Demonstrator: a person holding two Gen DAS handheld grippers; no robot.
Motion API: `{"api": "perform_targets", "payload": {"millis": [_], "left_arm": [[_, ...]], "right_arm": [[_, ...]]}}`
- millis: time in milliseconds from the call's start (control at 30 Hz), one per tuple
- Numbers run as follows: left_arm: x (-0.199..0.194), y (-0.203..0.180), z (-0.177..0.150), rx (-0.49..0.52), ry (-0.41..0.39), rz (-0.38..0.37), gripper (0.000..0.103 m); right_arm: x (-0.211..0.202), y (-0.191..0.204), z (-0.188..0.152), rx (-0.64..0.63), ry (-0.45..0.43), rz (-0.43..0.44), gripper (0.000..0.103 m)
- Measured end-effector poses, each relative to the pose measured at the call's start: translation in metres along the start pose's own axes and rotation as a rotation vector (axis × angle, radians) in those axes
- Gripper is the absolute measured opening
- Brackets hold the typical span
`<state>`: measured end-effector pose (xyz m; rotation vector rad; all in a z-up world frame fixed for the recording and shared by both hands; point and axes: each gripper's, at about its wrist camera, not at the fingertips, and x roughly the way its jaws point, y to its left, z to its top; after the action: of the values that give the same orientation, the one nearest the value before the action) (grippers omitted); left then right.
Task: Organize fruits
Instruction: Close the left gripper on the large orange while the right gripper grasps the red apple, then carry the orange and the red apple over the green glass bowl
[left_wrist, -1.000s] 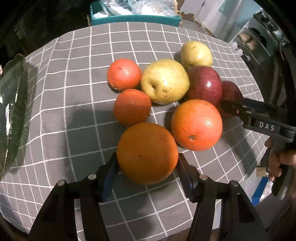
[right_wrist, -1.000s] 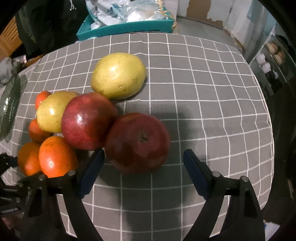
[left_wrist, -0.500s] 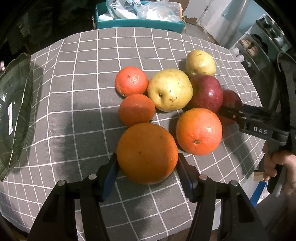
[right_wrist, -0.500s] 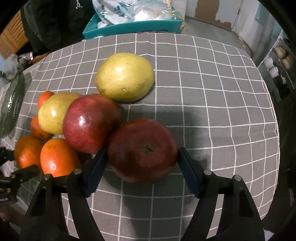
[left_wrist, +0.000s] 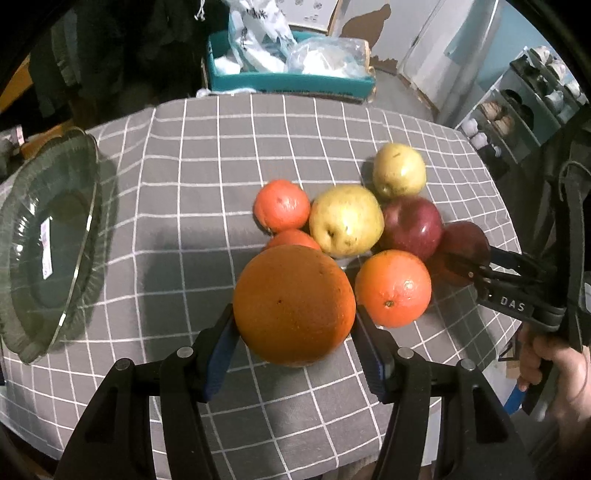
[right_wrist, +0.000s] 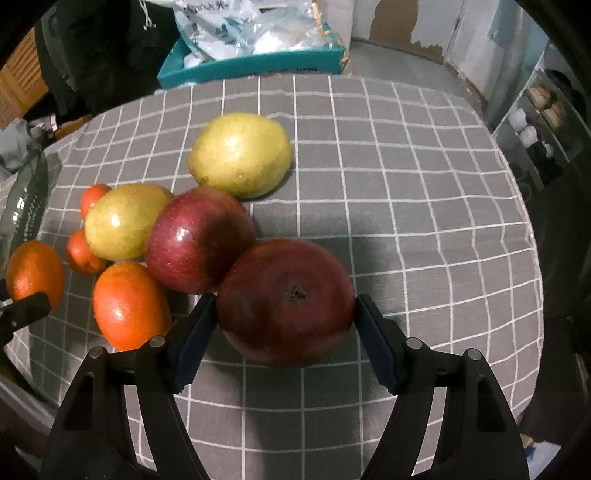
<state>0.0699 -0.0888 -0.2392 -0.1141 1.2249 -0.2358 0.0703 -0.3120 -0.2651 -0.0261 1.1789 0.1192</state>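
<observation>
Your left gripper is clamped on the big orange, both blue pads pressed into its sides. A second ago that orange sat low against the cloth; now it rides higher in front of the pile and covers most of a small tangerine.

Your right gripper is clamped on the dark red apple, stem end facing the camera. A second ago those jaws stood wide with a gap on the right side; now both pads touch the skin.

The left view alone shows the glass dish at the left edge of the table, ribbed rim, a label inside, plus your right hand on the handle marked DAS. The right view alone shows the bare cloth right of the pile.

The rest of the pile lies on the grey checked tablecloth: two yellow-green pears, a shiny red apple, a glossy orange, all touching their neighbours. The teal box of plastic bags sits beyond the far edge.
</observation>
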Motion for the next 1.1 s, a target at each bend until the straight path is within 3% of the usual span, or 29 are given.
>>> {"api": "perform_targets", "payload": {"millis": [300, 1100], "left_arm": [[-0.020, 0.006, 0.006, -0.013, -0.045, 0.005, 0.062], [-0.107, 0.010, 0.022, 0.011, -0.285, 0.061, 0.062]], "right_arm": [[-0.037, 0.005, 0.006, 0.004, -0.100, -0.004, 0.075], [-0.127, 0.045, 0.030, -0.051, -0.366, 0.031, 0.075]]}}
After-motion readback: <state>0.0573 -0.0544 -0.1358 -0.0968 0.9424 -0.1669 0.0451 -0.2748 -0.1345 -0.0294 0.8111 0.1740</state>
